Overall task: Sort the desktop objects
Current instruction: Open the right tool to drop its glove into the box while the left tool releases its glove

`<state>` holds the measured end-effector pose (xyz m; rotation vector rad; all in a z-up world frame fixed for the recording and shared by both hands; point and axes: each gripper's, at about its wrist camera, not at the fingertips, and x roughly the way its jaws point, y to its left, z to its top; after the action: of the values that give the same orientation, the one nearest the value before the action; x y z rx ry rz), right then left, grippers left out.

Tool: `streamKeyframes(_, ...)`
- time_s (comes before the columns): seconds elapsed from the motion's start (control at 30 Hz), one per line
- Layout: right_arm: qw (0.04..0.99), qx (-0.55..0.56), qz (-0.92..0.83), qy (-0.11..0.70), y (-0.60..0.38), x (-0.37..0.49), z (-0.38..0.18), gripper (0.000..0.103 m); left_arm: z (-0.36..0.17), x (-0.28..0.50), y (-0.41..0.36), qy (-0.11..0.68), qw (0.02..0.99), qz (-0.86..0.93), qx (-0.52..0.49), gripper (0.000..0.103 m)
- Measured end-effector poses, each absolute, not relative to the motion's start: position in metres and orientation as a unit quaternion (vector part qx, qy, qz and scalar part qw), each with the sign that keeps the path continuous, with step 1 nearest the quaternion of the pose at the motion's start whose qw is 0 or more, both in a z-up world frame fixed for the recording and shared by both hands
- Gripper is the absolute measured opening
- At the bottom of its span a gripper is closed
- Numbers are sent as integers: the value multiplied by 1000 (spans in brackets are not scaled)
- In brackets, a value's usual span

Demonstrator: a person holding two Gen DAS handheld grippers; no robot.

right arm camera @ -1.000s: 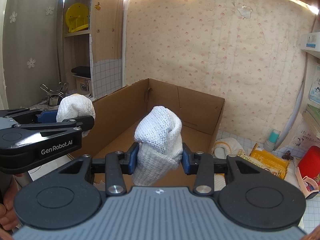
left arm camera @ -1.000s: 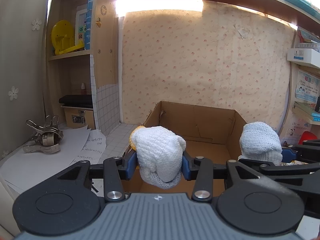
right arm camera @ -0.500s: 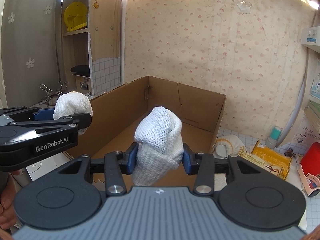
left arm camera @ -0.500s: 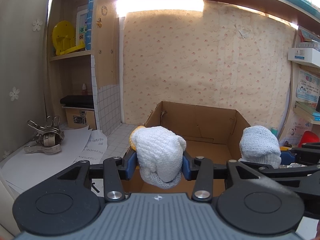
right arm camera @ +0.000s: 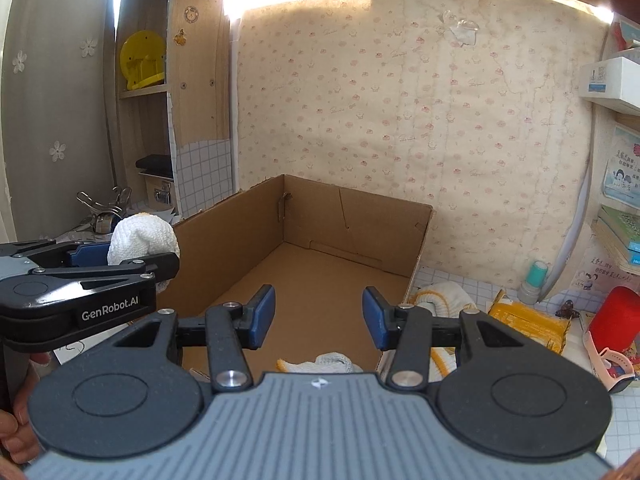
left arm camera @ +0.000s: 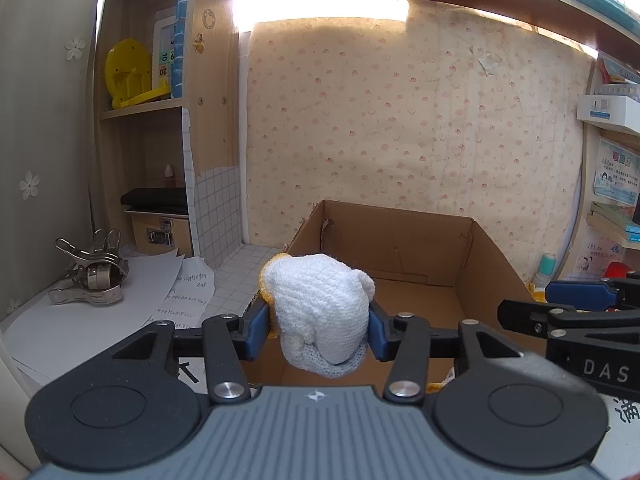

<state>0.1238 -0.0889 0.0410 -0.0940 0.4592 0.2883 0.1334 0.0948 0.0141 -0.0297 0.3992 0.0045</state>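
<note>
Left gripper [left arm camera: 318, 326] pinching knit glove [left arm camera: 320, 312], right gripper [right arm camera: 319, 316] wide — empty

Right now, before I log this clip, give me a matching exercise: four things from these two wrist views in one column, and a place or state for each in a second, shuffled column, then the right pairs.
Things:
1. left gripper
2. right gripper
3. white knit glove low in the right wrist view
4. red bottle

Places or states:
A. lying inside the cardboard box, near its front edge
B. open, nothing between its pads
C. on the desk to the right of the box
D. shut on a balled white knit glove

Pairs: 1-D, 2-B, 3-A, 4-C
</note>
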Motion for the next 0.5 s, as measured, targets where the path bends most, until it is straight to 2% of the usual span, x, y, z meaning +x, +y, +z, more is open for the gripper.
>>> streamKeyframes(0.3, 968, -35, 134, 212, -104, 113, 48, 52, 13, 134, 89, 206, 978, 6, -23, 57)
streamKeyframes(0.4, 969, -34, 131, 209, -107, 110, 49, 52, 14, 134, 89, 207, 978, 13, -25, 63)
streamKeyframes(0.5, 969, -31, 131, 208, -111, 107, 50, 53, 16, 133, 90, 204, 979, 14, -28, 65)
